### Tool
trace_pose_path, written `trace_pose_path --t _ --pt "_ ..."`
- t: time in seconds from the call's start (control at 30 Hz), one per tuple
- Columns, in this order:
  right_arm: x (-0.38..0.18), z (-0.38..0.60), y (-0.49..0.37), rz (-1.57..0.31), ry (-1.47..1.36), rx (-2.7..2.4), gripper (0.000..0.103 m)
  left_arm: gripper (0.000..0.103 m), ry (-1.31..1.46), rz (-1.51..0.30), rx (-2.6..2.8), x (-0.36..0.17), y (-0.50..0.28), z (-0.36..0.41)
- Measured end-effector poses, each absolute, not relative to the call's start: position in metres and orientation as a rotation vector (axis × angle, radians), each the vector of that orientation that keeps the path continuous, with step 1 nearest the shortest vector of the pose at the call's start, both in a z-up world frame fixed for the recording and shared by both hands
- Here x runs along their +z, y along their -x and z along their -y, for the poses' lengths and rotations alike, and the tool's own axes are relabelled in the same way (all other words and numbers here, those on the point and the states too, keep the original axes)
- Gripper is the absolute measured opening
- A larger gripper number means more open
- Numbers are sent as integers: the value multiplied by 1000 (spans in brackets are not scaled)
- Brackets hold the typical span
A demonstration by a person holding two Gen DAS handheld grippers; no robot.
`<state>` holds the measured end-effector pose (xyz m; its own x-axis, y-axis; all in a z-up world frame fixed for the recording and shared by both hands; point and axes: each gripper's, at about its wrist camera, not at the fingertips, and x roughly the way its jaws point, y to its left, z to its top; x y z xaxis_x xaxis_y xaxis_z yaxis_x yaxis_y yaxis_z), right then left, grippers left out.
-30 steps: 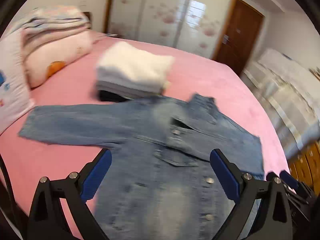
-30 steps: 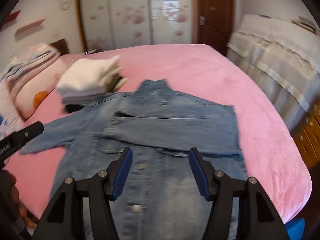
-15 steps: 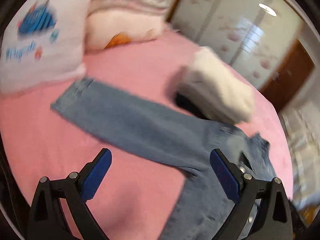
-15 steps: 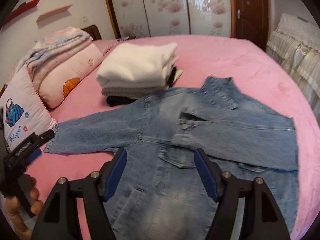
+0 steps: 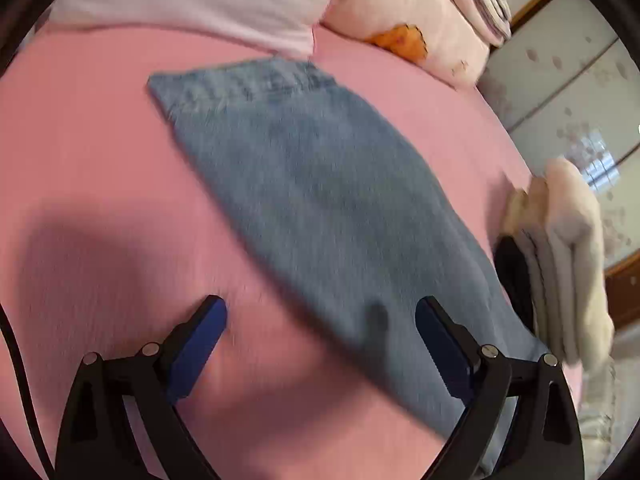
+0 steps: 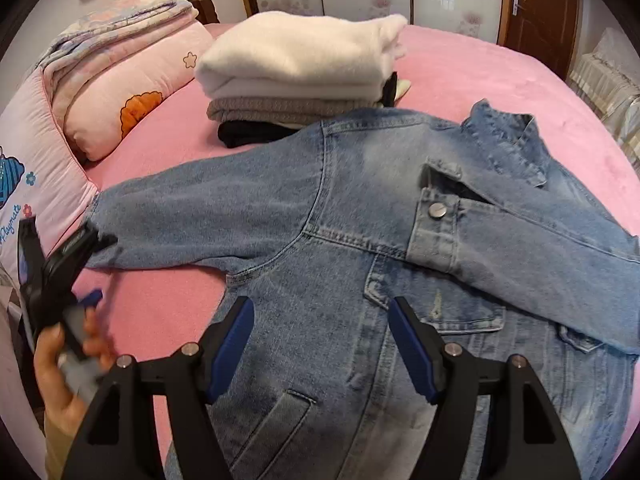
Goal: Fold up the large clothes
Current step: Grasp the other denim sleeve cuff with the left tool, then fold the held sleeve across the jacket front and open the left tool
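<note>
Two grippers inspected. Left wrist view: my left gripper (image 5: 320,344) is spread wide, holding nothing, above the denim jacket's (image 5: 320,200) sleeve, which runs from upper left to lower right on the pink bed (image 5: 100,160). Right wrist view: my right gripper (image 6: 320,340), jaws parted after just opening wider, empty, over the jacket front at frame centre; folded pile (image 6: 296,76) above.

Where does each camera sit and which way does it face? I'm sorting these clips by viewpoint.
Left wrist: on the left gripper, angled down at the denim jacket's outstretched sleeve on the pink bed; open jaws show.
Right wrist: on the right gripper, angled down over the jacket front; open jaws and the person's left hand show.
Shared: that sleeve, the folded clothes stack.
</note>
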<state>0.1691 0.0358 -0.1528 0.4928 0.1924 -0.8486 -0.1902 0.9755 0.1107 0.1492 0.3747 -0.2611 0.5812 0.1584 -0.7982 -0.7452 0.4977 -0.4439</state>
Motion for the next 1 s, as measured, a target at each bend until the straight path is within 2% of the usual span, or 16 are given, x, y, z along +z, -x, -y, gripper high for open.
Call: trace_pose_path --t 0.03,0.07,0.1,0.13,0.17,0.2,0.27,0.43,0.57,0.67,0.8,0.93,0.97,1.0 --pt "-155 -36 -170 -1033 -1 237 70 94 885 -756 639 -263 -155 -379" --pt "-158 -36 -170 -1034 2 241 70 87 886 -743 660 -263 -159 -382" --pt "-160 -36 -169 -1034 8 242 70 62 881 -731 676 -263 -164 -386" --pt "-161 -35 -169 -1035 13 243 70 44 877 -726 679 -262 -167 -389" --pt "-162 -35 -169 -1035 15 244 70 16 873 -737 694 -263 -173 -393" --pt "-164 -32 -168 -1036 15 246 70 12 899 -735 675 -259 -178 -403" --pt "-164 -26 -168 -1036 5 247 70 10 926 -688 668 -247 -174 -403" --pt "-159 -1 -165 -1025 -41 221 70 8 685 -526 614 -167 -166 -345" --pt "-148 36 -159 -992 -88 170 70 8 469 -448 378 -100 -171 -239" --pt "-139 77 -152 -964 -149 113 70 8 316 -445 189 -75 -179 -150" --pt "-130 141 -138 -926 -211 10 70 8 141 -532 -38 -84 -189 -38" --pt "-134 200 -124 -922 -239 -106 70 11 3 -759 -203 -139 -207 52" --pt "-138 214 -120 -931 -244 -135 70 14 -35 -854 -238 -163 -212 74" --pt "-141 226 -117 -942 -254 -155 70 23 -76 -931 -261 -182 -215 89"
